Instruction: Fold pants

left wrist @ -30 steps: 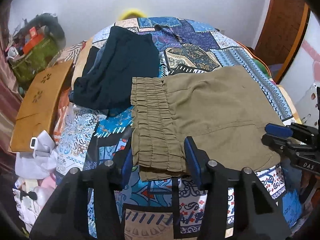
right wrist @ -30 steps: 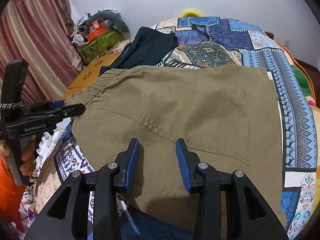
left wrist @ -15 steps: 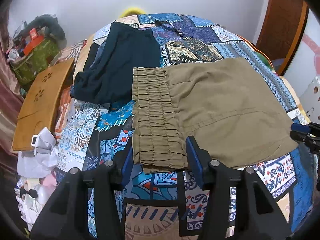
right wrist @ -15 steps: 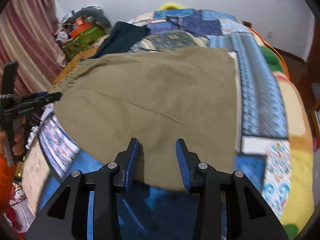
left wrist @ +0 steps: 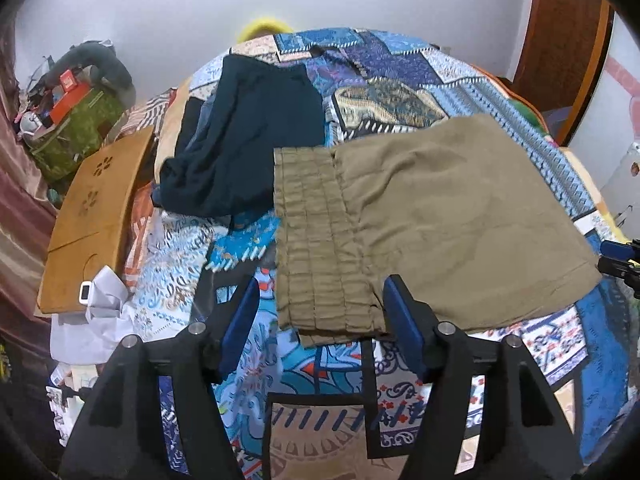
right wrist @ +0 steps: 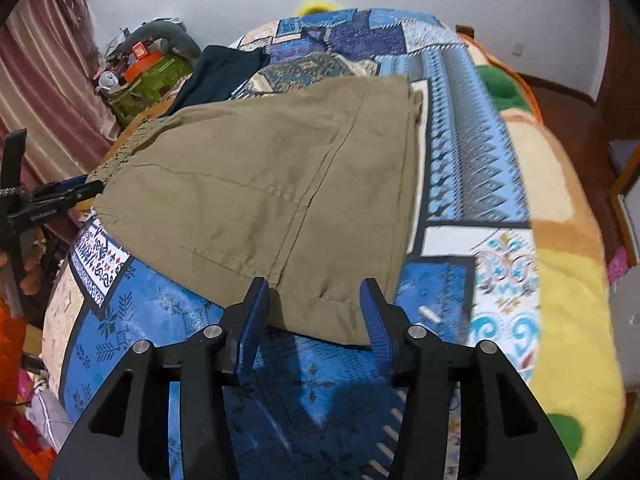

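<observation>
On bedspread (left wrist: 248,248), folded pants (left wrist: 420,216), underlayers hidden, both tools (left (left wrist: 320,320), right (right wrist: 314,316)) agape, empty.

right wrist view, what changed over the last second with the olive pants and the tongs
The right tongs slid right along the near edge of the folded olive-green cotton pants, from mid-panel to the hem corner, still open and holding nothing. The left tongs stayed open at the gathered elastic waistband, drawing back only slightly. The pants, the dark navy garment and the patterned blue quilt stayed put.
</observation>
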`<state>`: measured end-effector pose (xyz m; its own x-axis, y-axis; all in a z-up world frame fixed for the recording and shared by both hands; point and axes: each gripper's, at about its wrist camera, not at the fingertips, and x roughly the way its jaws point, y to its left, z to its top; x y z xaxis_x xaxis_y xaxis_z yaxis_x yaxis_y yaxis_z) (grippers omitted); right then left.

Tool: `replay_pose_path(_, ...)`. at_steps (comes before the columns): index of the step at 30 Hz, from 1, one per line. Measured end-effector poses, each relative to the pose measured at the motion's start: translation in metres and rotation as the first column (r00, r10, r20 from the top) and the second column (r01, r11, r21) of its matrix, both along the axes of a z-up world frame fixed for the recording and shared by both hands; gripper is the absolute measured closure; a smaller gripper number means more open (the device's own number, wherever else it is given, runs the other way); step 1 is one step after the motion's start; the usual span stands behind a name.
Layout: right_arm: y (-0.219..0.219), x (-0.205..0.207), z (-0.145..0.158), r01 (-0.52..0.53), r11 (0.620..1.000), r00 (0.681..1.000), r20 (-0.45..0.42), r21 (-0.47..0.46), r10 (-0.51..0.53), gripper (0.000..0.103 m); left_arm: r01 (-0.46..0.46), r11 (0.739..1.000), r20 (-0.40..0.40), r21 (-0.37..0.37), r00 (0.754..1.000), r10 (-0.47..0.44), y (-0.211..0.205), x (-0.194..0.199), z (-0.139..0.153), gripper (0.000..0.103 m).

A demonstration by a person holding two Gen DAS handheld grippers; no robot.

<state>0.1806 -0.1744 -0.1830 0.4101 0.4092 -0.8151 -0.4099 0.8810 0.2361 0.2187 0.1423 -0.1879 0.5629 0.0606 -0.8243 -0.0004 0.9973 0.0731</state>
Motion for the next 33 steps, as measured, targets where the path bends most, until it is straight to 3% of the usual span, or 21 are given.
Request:
replay_pose_path(9, -0.014, 0.029, 0.037, 0.047, 0.998, 0.992, 0.116, 0.036, -0.051, 0.059, -0.033, 0.999, 0.058, 0.034, 0.998, 0.031, 0.012, 0.032, 0.030, 0.035)
replay_pose_path(18, -0.010, 0.085, 0.052, 0.059, 0.998, 0.980, 0.191, 0.034, -0.065, 0.058, -0.048, 0.999, 0.036, 0.012, 0.998, 0.048, 0.022, 0.086, 0.026, 0.027)
replay_pose_path(23, -0.001, 0.129, 0.045, 0.052, 0.998, 0.982, 0.180, 0.032, -0.057, 0.056, -0.064, 0.997, -0.031, -0.045, 0.998, 0.062, 0.031, 0.119, 0.005, 0.025)
replay_pose_path(27, 0.003, 0.169, 0.027, 0.065, 0.997, 0.990, 0.121, 0.034, -0.069, 0.056, -0.061, 0.993, -0.098, -0.106, 0.994, 0.051, 0.037, 0.140, -0.015, 0.025)
replay_pose_path(33, 0.013, 0.224, -0.005, 0.079, 0.997, 0.995, 0.062, -0.008, -0.078, 0.056, -0.021, 0.996, -0.138, -0.089, 0.990, 0.009, 0.032, 0.156, -0.037, 0.025)
